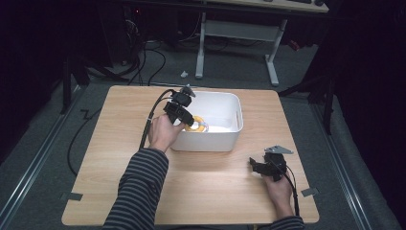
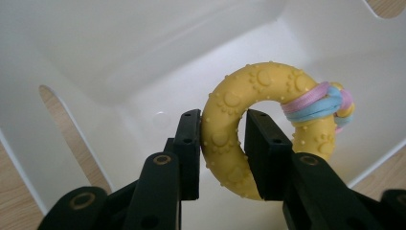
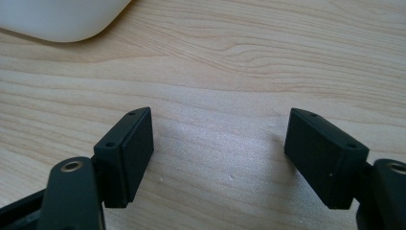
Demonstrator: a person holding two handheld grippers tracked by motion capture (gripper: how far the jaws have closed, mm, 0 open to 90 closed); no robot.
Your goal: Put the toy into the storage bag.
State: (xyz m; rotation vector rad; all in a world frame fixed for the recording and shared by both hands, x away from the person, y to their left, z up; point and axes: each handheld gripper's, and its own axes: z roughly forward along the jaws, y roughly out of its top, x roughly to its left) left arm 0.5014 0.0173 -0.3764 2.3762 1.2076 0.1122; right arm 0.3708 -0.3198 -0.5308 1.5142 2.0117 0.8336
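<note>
This looks like a lab or recording studio rather than a home. A plain wooden table stands alone on grey carpet, lit from above while the surroundings are dark. Black cables trail across the floor, metal rails run along both sides, and a white-legged desk stands behind.

Left claw reaches forward, jaws clamped; right claw rests low, jaws spread wide.

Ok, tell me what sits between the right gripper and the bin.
Nothing: bare wooden table separates the right gripper from the white bin, seen in the high view.
</note>
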